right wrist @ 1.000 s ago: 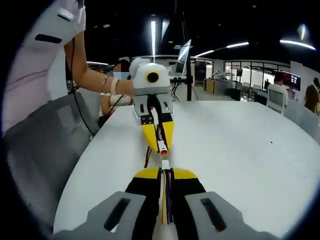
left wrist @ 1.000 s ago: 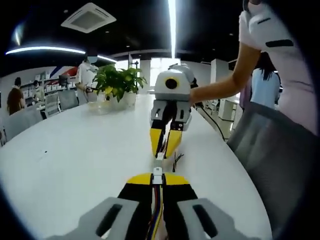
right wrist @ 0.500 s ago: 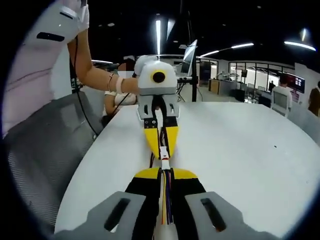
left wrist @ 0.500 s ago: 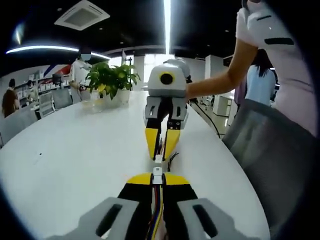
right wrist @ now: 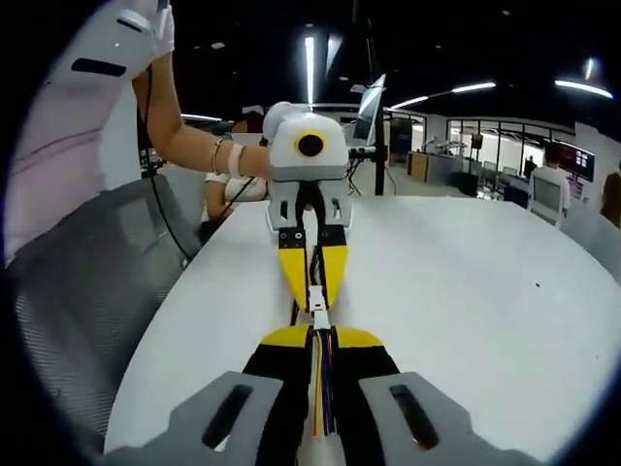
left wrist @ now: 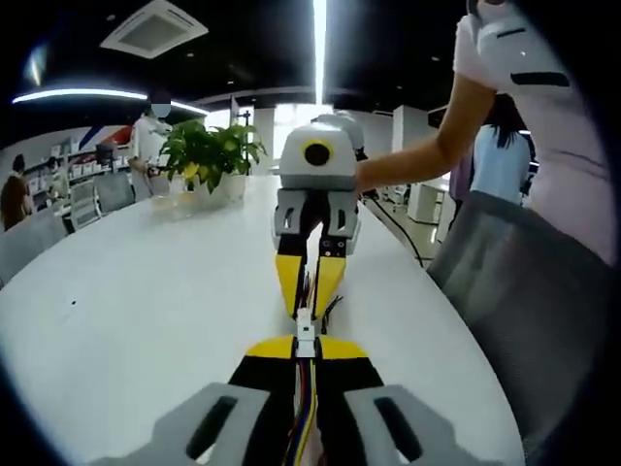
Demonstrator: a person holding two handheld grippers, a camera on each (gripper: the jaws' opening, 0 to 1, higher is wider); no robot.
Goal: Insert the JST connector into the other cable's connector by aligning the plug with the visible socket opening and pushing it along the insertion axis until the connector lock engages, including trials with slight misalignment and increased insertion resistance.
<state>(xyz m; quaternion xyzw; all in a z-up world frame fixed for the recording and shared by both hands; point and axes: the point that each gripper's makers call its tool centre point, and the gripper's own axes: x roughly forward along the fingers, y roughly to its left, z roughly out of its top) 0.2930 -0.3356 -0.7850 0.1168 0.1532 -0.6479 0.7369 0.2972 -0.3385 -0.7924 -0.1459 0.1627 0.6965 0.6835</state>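
Plug [left wrist: 306,320] and socket [left wrist: 305,341], each pinched by a gripper, left [left wrist: 303,351] and right [left wrist: 309,309], have closed their gap and now touch, so insertion looks begun.

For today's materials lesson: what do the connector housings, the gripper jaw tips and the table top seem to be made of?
Connector housings: probably moulded plastic, white and matt, small and blocky.
Right gripper and left gripper jaw tips: yellow, smooth, likely plastic or rubbery pads; the look leaves it open.
Table: white, smooth, faintly glossy, perhaps laminate; it reflects ceiling light softly.
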